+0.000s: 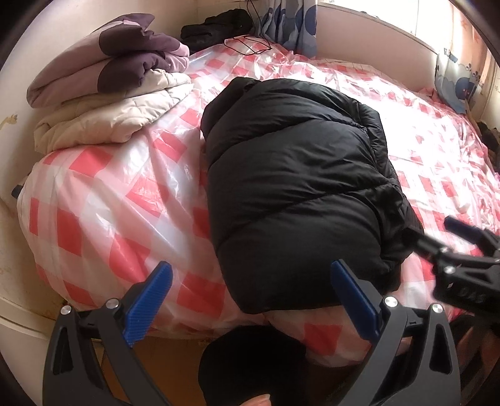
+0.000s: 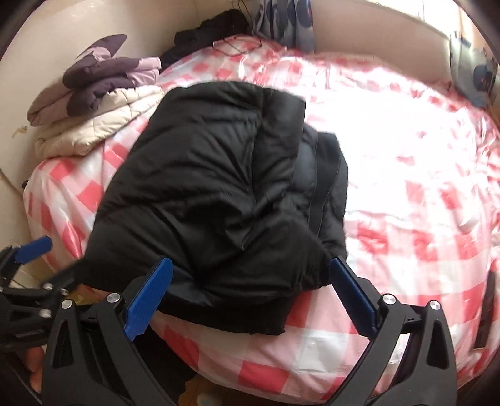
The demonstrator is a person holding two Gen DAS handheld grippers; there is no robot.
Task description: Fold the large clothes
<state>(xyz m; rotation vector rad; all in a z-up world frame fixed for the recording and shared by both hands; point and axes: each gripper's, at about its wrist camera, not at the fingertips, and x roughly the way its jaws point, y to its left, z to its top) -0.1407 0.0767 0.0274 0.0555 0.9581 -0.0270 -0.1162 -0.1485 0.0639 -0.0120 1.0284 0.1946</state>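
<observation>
A black puffer jacket (image 1: 297,187) lies folded into a thick bundle on the pink-and-white checked bed (image 1: 103,206), its near end at the front edge. My left gripper (image 1: 251,274) hovers open just before that near end, blue pads wide apart, nothing between them. In the right wrist view the jacket (image 2: 212,187) fills the middle, with a dark strap along its right side. My right gripper (image 2: 250,271) is open over the jacket's near edge, holding nothing. The right gripper (image 1: 462,250) shows at the right edge of the left wrist view, and the left gripper (image 2: 28,259) at the left edge of the right wrist view.
Folded quilts, purple over cream (image 1: 106,84), are stacked at the bed's left rear corner. Dark clothes (image 1: 218,28) and a blue-patterned curtain (image 1: 290,22) are at the back. A pillow (image 1: 459,81) leans at the far right. Wooden floor (image 1: 175,359) lies below the bed edge.
</observation>
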